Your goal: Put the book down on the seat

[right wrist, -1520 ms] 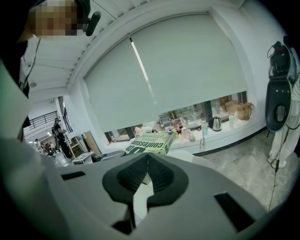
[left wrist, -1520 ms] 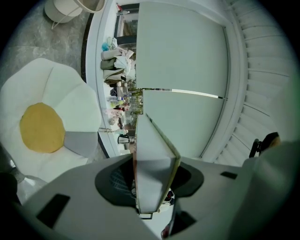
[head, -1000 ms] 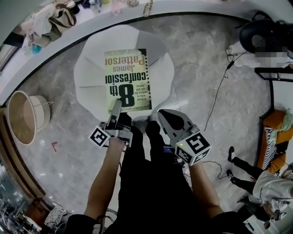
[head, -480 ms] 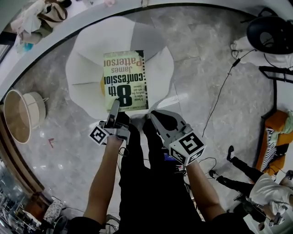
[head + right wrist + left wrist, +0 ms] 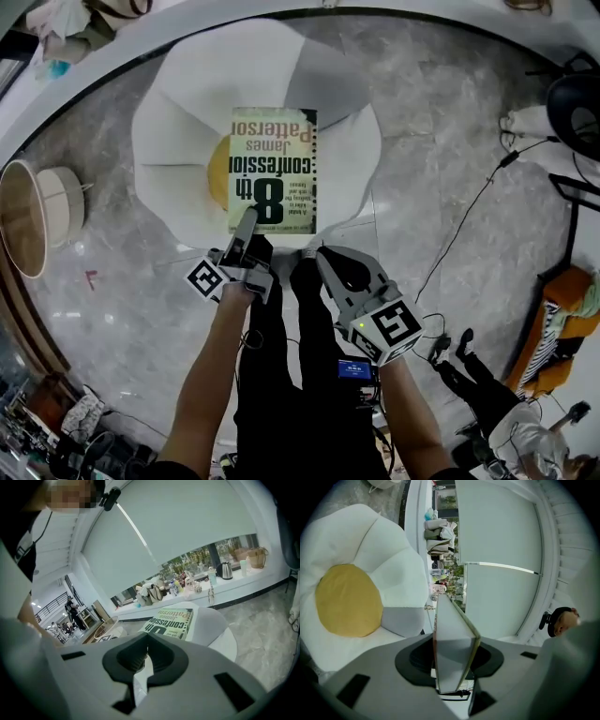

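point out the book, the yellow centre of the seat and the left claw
book (image 5: 273, 171), head view, middle of cover
yellow centre (image 5: 347, 599), left gripper view, middle of the patch
left claw (image 5: 246, 223), head view, tips at the book's near edge

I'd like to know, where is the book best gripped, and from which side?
By its near short edge, from the person's side, where the left gripper is shut on it. The book is thin and held flat, cover up, over the seat, so jaws close above and below that edge.
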Action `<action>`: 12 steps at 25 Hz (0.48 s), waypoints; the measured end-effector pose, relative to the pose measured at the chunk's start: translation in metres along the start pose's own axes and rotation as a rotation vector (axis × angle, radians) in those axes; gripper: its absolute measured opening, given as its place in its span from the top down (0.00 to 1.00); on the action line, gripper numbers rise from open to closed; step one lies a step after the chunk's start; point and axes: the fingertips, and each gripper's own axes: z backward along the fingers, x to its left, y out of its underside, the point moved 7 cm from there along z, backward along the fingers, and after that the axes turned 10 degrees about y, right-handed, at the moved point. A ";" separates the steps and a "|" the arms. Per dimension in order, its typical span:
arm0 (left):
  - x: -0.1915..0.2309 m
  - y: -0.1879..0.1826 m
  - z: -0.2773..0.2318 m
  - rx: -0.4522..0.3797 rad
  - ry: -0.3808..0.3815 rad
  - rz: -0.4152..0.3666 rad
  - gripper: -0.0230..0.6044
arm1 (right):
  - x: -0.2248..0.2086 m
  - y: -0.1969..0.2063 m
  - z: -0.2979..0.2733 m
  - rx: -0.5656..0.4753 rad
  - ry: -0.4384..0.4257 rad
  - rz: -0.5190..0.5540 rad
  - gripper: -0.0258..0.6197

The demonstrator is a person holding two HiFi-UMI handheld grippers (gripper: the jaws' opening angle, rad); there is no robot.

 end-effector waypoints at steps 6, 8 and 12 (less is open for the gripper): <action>0.004 -0.003 -0.003 0.010 -0.001 0.001 0.68 | -0.002 -0.005 0.000 -0.004 0.015 0.006 0.94; 0.026 -0.006 0.000 0.017 -0.010 0.000 0.68 | -0.007 0.007 -0.011 0.001 0.021 0.000 0.94; 0.046 -0.006 0.006 0.021 -0.029 0.004 0.68 | -0.006 0.018 -0.016 0.013 0.021 0.004 0.94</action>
